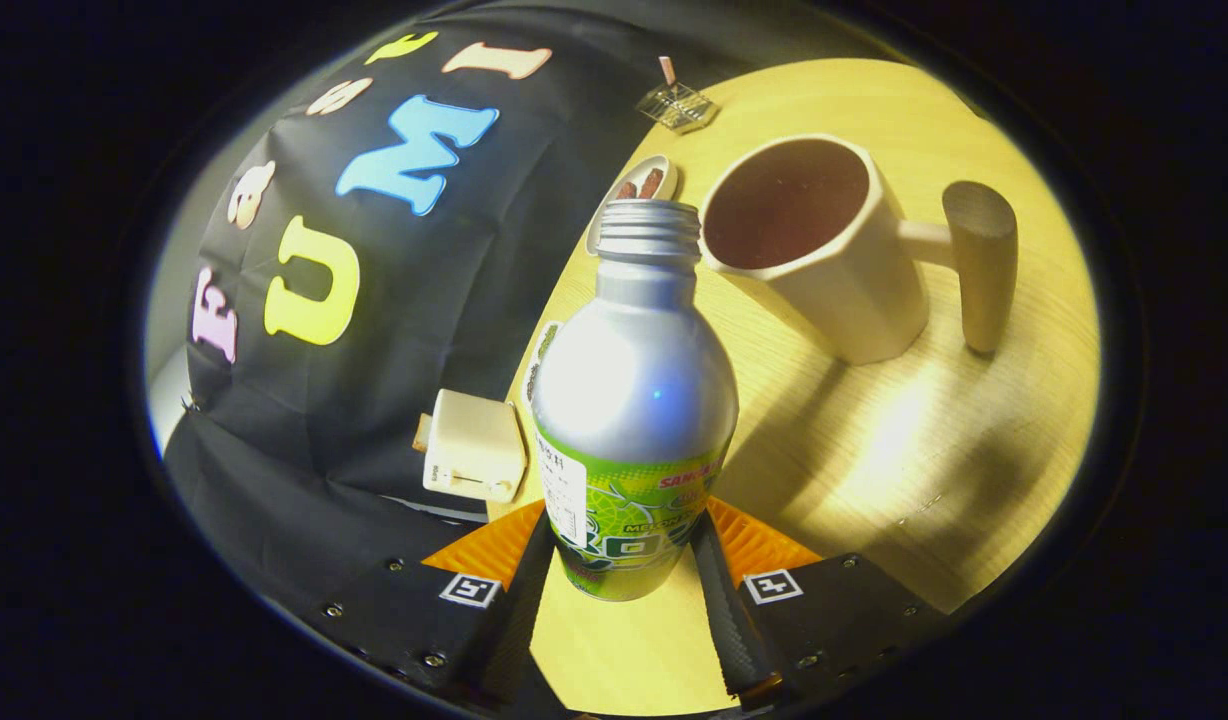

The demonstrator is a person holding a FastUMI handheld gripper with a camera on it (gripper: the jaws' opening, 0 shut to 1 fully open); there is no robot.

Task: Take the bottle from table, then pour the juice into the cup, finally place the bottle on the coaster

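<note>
A silver metal bottle (629, 400) with a green label and an uncapped threaded neck stands between my fingers, held off the wooden table (874, 450) and tilted with the view. My gripper (626, 540) is shut on the bottle, both fingers pressing its lower labelled part. Just beyond the bottle's mouth and to its right sits a cream cup (819, 245) with a thick wooden handle (979, 262); its inside looks dark. The bottle's mouth is close beside the cup's rim, not over it.
A small white dish (642, 186) with brown pieces lies behind the bottle's neck. A clear glass coaster-like square (679, 105) lies farther back on the table. A cream cube-shaped block (474, 445) sits left of the bottle at the table's edge.
</note>
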